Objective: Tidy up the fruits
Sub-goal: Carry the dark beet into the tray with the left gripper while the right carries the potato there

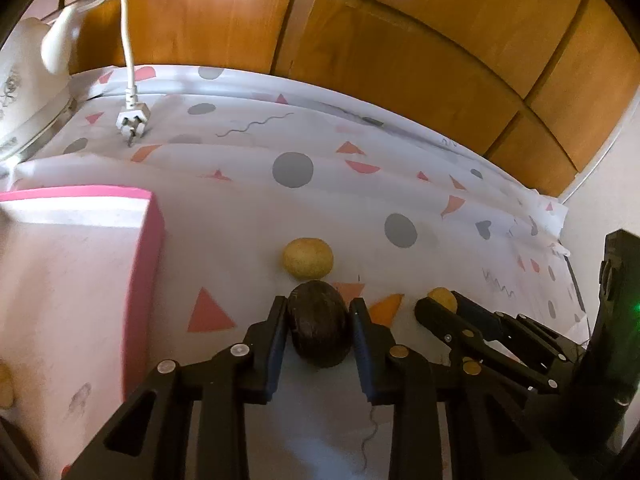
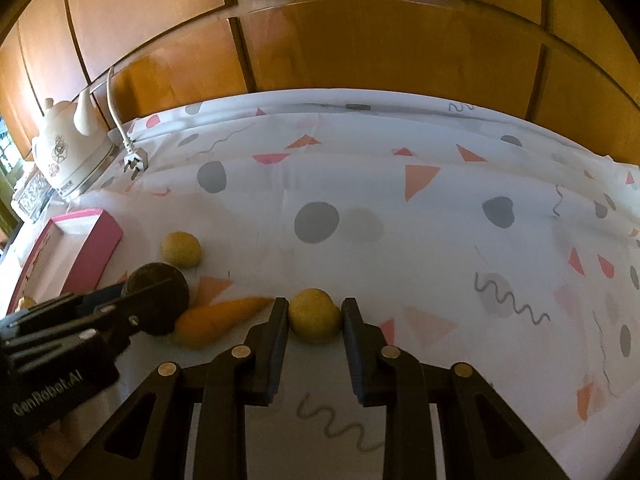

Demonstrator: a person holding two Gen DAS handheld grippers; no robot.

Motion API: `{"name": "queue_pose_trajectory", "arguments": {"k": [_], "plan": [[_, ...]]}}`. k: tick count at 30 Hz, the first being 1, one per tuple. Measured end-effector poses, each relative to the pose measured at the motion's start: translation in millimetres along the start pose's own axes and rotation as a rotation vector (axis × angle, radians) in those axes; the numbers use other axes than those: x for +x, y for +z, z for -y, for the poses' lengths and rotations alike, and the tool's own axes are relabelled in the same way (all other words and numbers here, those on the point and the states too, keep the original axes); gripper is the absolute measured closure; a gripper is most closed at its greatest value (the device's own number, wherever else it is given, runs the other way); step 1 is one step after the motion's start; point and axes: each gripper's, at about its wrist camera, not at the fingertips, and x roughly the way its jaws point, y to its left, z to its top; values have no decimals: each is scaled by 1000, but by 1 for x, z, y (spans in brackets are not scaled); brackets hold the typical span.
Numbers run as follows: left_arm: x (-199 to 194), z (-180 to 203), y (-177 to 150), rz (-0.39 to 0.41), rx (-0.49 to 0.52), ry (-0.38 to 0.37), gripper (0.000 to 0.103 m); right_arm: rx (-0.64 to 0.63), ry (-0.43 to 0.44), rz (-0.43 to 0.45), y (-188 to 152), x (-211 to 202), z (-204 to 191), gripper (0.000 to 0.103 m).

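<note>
Left gripper (image 1: pixel 319 308): black, two-fingered, fingers parted about the width of one fruit. Between them sits a dark brown rounded fruit (image 1: pixel 319 323), both inner pads pressed against its sides; the grasp looks closed on it. The fruit rests low, at or just above the patterned tablecloth (image 1: pixel 240 216); whether it touches the cloth cannot be told.

Right gripper (image 2: pixel 315 307): same make, fingers likewise parted by a fruit's width. A small yellow round fruit (image 2: pixel 315 316) sits between the tips, touched by the pads on both sides, held in the grasp at cloth level.

Second yellow round fruit (image 1: pixel 308 258): loose on the cloth, just beyond the dark fruit, near it but untouched by either gripper.

Orange carrot-shaped piece (image 2: pixel 222 320): lying flat on the cloth between the two grippers, pointed end toward the right gripper's left finger and close to it, thick end just beside the dark fruit.

Pink box (image 1: pixel 80 280): open-topped, pale inside, pink rim and wall, standing left of the left gripper. A yellowish item (image 1: pixel 6 388) shows at its near left edge, too cut off to identify.

White kettle (image 2: pixel 70 152): at the far left corner of the table, floral print on its side. Its white cord and plug (image 1: pixel 132 120) lie on the cloth, plug pins resting free.

Wooden panelling (image 2: pixel 360 40): brown, glossy, directly behind the table.
</note>
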Motion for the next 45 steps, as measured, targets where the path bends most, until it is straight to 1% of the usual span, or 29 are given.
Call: {"name": "queue_pose_trajectory", "arguments": {"k": [4, 8, 10, 15, 18, 20, 23, 26, 29, 30, 33, 35, 39, 45], "plan": [[-16, -3, -9, 15, -8, -2, 73, 6, -6, -3, -11, -10, 4, 76], [-38, -2, -22, 33, -4, -28, 73, 18, -12, -7, -26, -21, 8, 76], [-49, 1, -32, 36, 6, -53, 73, 23, -19, -8, -34, -27, 9, 76], [-65, 10, -61, -1, 25, -135, 73, 30, -28, 0, -54, -44, 8, 76], [-67, 17, -77, -30, 49, -165, 73, 24, -40, 11, -67, -54, 8, 77], [-65, 22, -84, -41, 74, -158, 73, 18, -50, 18, -75, -61, 8, 77], [-58, 25, -89, -57, 83, -147, 72, 2, -70, 32, -84, -67, 9, 77], [-54, 28, -88, -39, 100, -113, 65, 15, -69, 46, -89, -70, 11, 76], [-48, 31, -84, -43, 110, -84, 60, 22, -67, 52, -90, -70, 13, 76], [-47, 31, -84, -40, 116, -79, 57, 25, -64, 53, -91, -70, 12, 76], [-44, 37, -85, -33, 149, -64, 48, 44, -48, 57, -92, -71, 15, 76], [-44, 41, -89, -23, 183, -52, 46, 53, -42, 59, -93, -71, 17, 76], [-43, 46, -96, 1, 237, -29, 45, 64, -33, 65, -95, -72, 19, 76], [-43, 41, -98, 23, 228, -51, 46, 74, -26, 68, -95, -72, 22, 76]]}}
